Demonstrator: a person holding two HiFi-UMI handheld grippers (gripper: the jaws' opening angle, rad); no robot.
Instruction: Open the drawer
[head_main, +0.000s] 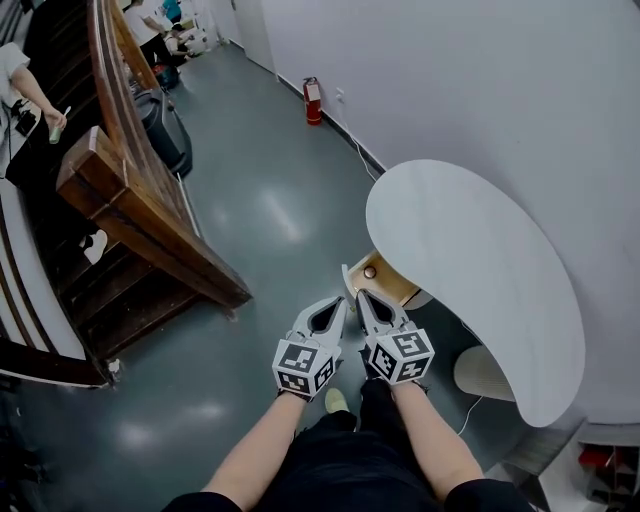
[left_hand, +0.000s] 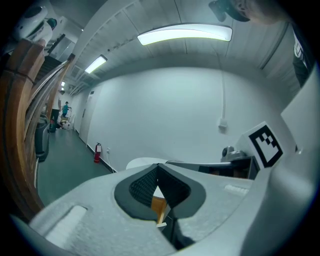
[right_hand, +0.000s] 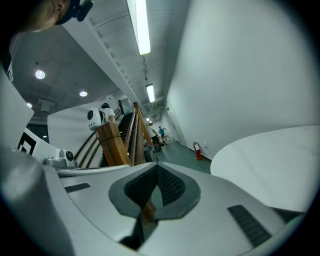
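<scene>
Drawer (head_main: 386, 286), centre frame under the white desk (head_main: 470, 270), stands pulled out, wood inside showing; my left tongs (head_main: 338, 306) and right tongs (head_main: 364, 298), both closed and empty, sit just below its knob (head_main: 370, 271); any further pull, I judge, best straight and level.

We take the wooden banister (head_main: 140, 215) as our mark. Just beside it, on the grey floor (head_main: 270, 200), stands a dark bin-like object (head_main: 165, 128). Across that floor from it, a red fire extinguisher (head_main: 313, 100) sits against the white wall (head_main: 450, 80). Beyond the banister, at the left edge, we see a person (head_main: 14, 62). Well apart from the banister, to its right, lies a white rounded tabletop (head_main: 480, 270).
</scene>
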